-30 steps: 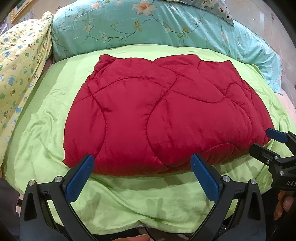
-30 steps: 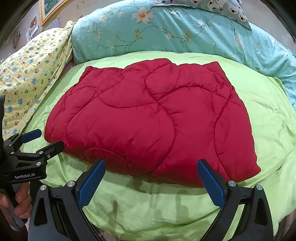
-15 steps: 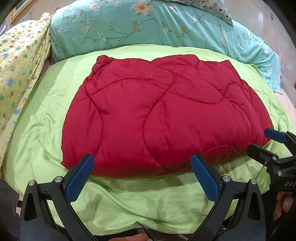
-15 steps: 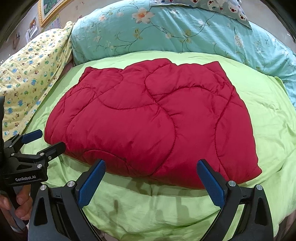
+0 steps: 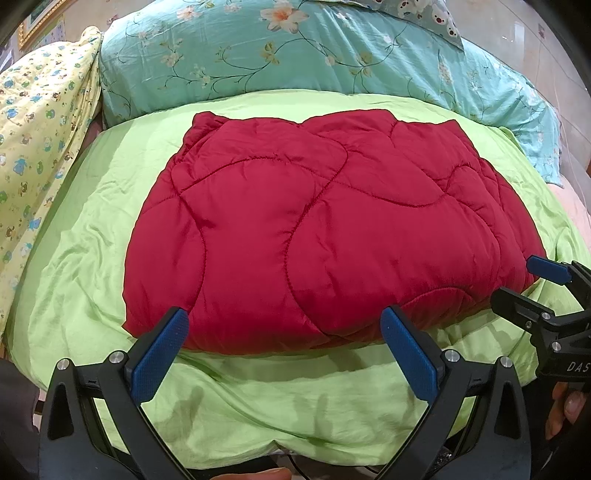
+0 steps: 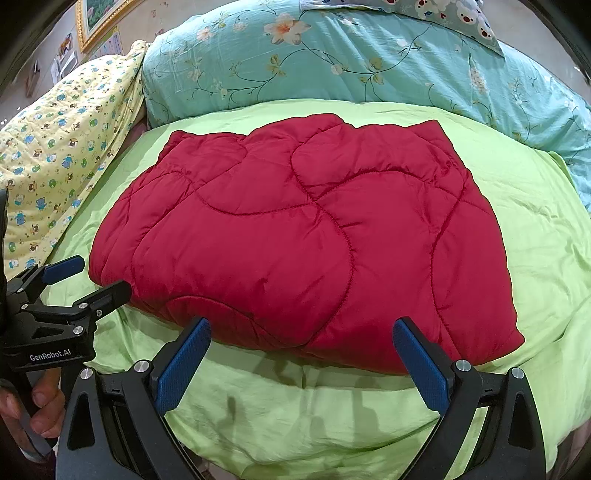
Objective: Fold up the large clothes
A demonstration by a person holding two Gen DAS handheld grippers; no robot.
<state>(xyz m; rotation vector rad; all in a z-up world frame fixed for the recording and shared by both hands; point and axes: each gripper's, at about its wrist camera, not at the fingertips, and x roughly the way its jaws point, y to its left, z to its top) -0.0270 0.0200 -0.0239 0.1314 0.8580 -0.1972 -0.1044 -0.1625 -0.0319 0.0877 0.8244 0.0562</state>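
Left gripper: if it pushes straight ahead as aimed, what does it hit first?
Likely the near edge of the red quilted garment, between the open left gripper fingers. Height above the green sheet is unclear.

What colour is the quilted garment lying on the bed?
Solid deep red quilted garment with curved stitch lines, clearest in the right wrist view.

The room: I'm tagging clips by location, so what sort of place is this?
Probably a bedroom: a bed with a green sheet, a floral teal pillow and a framed picture on the wall.
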